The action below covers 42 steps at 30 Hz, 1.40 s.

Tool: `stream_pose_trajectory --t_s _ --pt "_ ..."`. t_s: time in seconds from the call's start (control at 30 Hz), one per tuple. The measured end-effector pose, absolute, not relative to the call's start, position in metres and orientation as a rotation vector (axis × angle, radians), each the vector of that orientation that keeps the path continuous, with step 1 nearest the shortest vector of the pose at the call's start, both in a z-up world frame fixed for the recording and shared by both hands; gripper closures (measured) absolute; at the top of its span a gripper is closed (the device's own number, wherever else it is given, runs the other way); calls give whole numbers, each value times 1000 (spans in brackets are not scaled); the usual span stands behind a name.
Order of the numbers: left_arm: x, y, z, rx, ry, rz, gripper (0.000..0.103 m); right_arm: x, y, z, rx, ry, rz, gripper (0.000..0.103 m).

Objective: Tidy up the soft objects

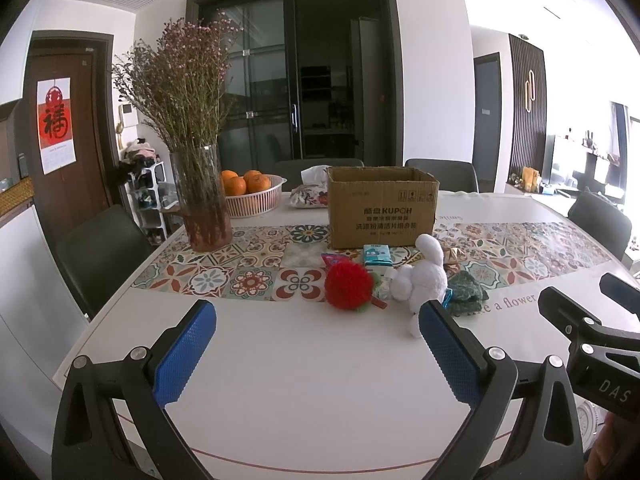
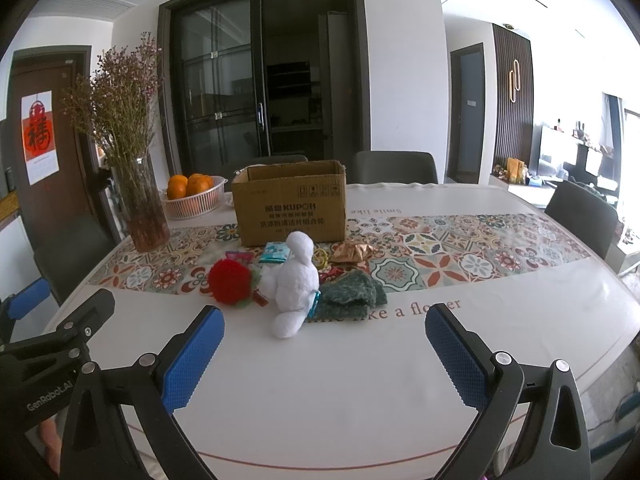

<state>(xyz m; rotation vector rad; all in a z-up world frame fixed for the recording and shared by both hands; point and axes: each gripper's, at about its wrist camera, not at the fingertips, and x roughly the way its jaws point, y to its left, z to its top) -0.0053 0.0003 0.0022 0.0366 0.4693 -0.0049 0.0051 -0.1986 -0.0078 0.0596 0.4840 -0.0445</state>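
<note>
Both tools at the near edge of the bench [image 1: 304,380], before any grasp. The left tool [image 1: 316,344] and the right tool [image 2: 324,344] each stand with jaws spread wide and nothing between the blue, textured pads; neither touches an object. The soft objects lie clustered on the bench just in front of the cardboard box [image 1: 382,206], none visibly inside it, so by the look of things the sorting is not yet begun and every item remains to be moved. The box, open-topped and of brown corrugated board, is the likely receptacle. The white plush toy [image 2: 296,280] is fleecy, rounded and limp, one limb trailing toward the viewer. Just beside it to the left sits a red pom-pom ball [image 1: 346,285], spiky and spherical; to the right, a dark green knitted cloth [image 2: 352,294], folded and nubbly. Behind them lie a small teal packet [image 2: 276,252] and crinkled gold foil wrappers [image 2: 354,251], which look stiffer.
</note>
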Motion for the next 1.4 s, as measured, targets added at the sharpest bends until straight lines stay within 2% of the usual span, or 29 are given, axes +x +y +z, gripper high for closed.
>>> stream_pose_trajectory --t_s 1.4 --pt "-5 0 0 39 473 -9 0 4 -197 -9 58 481 -45 1"
